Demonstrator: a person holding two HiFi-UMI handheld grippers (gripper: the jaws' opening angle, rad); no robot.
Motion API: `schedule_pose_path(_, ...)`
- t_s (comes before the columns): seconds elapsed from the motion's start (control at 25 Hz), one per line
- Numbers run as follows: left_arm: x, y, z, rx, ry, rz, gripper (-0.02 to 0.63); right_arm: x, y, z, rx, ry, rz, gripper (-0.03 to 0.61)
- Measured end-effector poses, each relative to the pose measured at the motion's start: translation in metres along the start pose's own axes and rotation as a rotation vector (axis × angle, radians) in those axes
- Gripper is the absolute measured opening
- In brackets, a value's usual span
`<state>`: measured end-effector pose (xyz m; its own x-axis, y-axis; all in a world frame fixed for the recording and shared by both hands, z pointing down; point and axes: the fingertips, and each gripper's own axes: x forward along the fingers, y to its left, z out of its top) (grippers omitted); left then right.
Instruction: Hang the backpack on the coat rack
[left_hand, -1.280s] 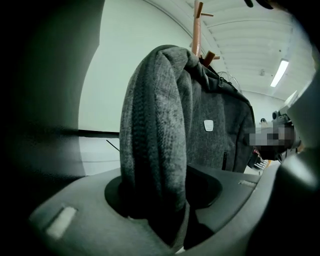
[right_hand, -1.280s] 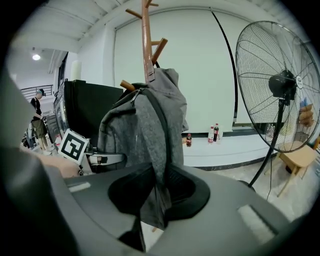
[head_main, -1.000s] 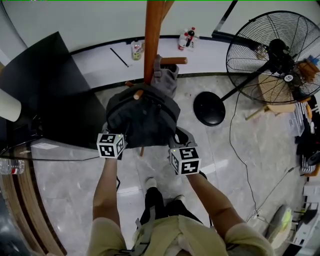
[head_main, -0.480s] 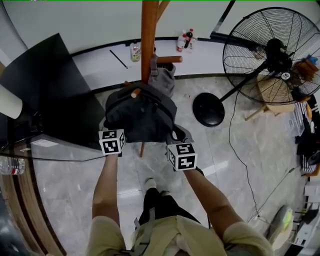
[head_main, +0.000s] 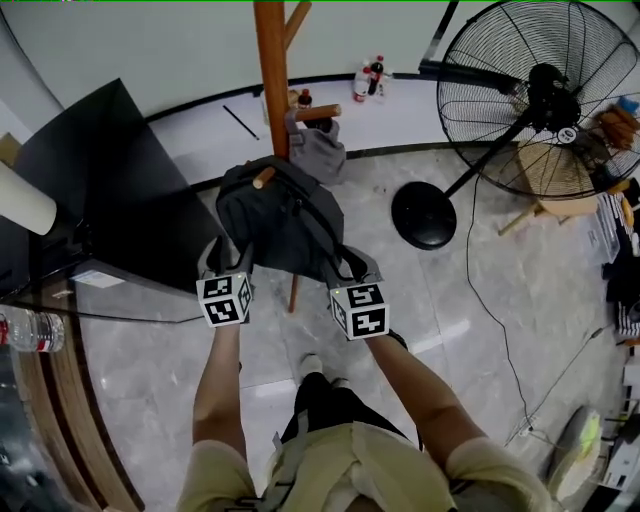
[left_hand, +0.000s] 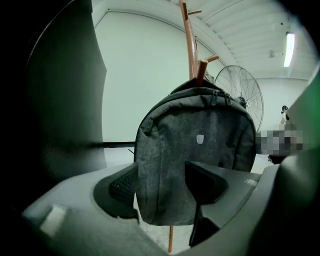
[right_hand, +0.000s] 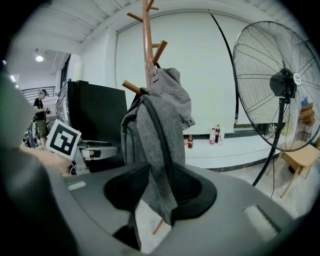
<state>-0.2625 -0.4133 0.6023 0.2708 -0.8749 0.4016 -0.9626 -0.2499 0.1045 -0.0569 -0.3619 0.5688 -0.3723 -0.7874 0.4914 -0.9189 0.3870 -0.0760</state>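
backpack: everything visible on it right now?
The backpack is dark grey heathered fabric with a top zip, a shield badge on the front and black shoulder straps. It hangs upright from a peg of the wooden coat rack, bottom off the floor. Its strap side sits between the jaws of the right gripper, which have just been opening.

- Coat rack (head_main: 271, 70): top cut off at 12 o'clock in the head view; pole partly hidden behind the backpack (head_main: 285, 215).
- Fan (head_main: 530, 90): rim clipped at 2 o'clock.
- Bottles (head_main: 370, 78): labels too small to read.
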Motion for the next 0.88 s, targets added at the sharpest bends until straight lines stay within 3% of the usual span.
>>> schedule_pose_path(0.44,-0.065,-0.044,0.047,-0.051,-0.103,-0.06,0.263,-0.047,0.001,0.021,0.054,-0.103,0.015,0.129)
schedule_pose_path(0.88,-0.129,-0.086,0.082,-0.036,-0.159,-0.134,0.148,-0.104,0.01,0.041,0.065,-0.187,0.028,0.114)
